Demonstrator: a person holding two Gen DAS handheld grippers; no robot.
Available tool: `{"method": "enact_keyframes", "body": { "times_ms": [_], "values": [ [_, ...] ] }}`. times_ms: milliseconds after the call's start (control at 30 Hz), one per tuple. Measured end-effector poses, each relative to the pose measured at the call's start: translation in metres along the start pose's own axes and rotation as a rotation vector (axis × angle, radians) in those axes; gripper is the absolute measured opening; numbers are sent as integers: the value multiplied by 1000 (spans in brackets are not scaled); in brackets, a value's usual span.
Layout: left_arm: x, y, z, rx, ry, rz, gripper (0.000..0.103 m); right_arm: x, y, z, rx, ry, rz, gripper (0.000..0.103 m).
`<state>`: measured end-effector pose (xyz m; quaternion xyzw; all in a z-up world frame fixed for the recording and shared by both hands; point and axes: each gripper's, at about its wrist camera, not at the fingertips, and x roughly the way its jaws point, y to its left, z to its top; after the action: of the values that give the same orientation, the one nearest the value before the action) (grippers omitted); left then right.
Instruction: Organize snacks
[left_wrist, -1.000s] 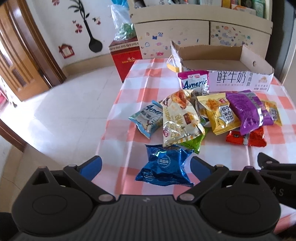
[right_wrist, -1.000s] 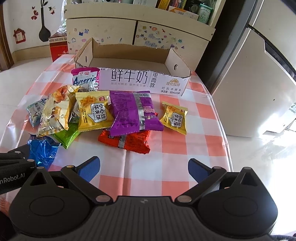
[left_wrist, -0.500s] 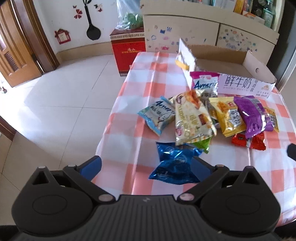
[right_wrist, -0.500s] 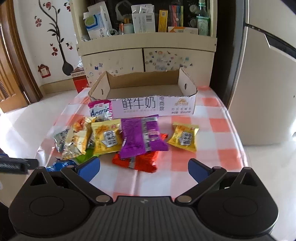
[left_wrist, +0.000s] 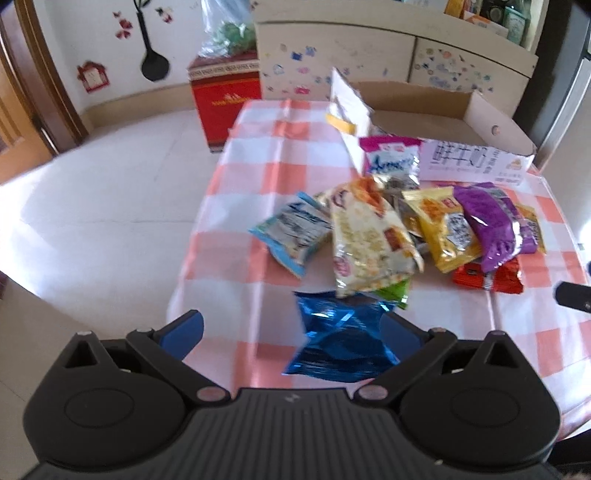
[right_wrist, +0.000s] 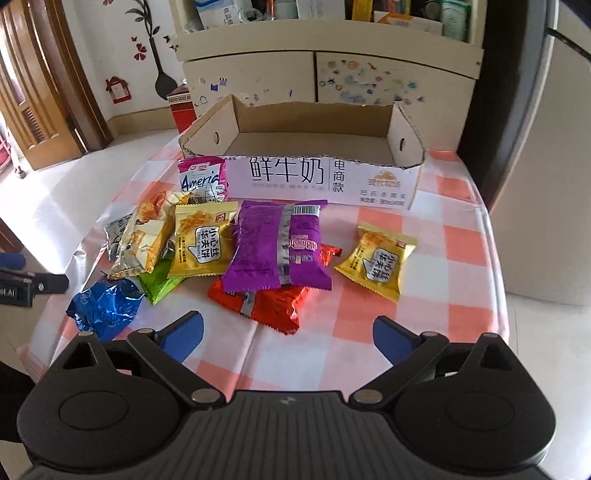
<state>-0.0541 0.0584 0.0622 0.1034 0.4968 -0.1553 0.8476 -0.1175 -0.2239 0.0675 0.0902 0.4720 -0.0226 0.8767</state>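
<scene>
Daylight lit the room brightly, glaring off the floor tiles (left_wrist: 92, 192). The left view was motion-blurred, the right sharp; fisheye distortion curved both frames' edges.

We hold both grippers level, pointing forward and slightly down. Our left gripper (left_wrist: 291, 330) has its blue-tipped fingers (left_wrist: 184, 328) spread wide. Our right gripper (right_wrist: 288, 332) is spread wide too, nothing between its fingers (right_wrist: 391, 336). The left gripper's black body shows at the right view's left edge.
</scene>
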Motion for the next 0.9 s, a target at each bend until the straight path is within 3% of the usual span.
{"method": "enact_keyframes", "body": {
  "times_ms": [233,467,900],
  "values": [
    [27,-21,-6,88,2,-1,100,20,-5,17,31,-5,28,99],
    [49,-27,-6,113,21,18,99,39,-1,28,9,15,47,96],
    [69,-36,-7,112,54,43,92,72,14,52,-13,27,-13,96]
  ]
}}
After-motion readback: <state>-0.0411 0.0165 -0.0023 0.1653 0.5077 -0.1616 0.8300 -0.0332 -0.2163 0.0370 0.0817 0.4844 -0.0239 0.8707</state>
